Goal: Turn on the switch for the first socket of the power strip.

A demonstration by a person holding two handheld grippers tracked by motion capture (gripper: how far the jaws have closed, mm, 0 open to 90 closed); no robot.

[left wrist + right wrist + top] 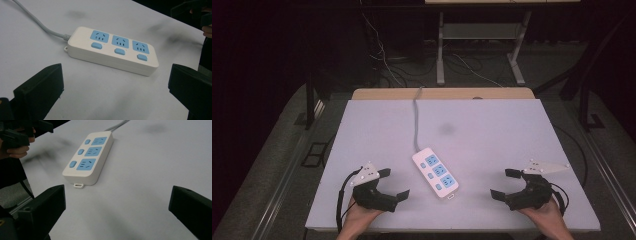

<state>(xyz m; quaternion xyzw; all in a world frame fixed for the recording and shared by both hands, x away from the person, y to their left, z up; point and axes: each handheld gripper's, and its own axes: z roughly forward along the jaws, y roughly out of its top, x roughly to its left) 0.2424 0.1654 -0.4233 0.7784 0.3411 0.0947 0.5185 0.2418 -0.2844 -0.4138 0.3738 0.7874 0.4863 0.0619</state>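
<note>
A white power strip (435, 172) lies flat on the pale desk (492, 135), near the front edge and roughly midway between the two grippers. It sits at a slant, with its grey cord (416, 120) running away toward the far edge of the desk. The strip has three blue sockets in a row, each with a small blue switch beside it, and a small hanging tab at the end nearest the person.

The left gripper (394, 184) rests low over the desk to the left of the strip, near it but not touching. Its fingers (40, 87) stand wide apart with nothing between them; in the left gripper view the strip lies ahead of them on the bare desk.

The right gripper (505, 184) sits to the right of the strip, a little farther from it than the left one. Its fingers (45, 205) are also spread wide and hold nothing, and in the right gripper view the strip lies ahead with its tab end closest.

A hand grips each gripper from the front edge of the desk.
</note>
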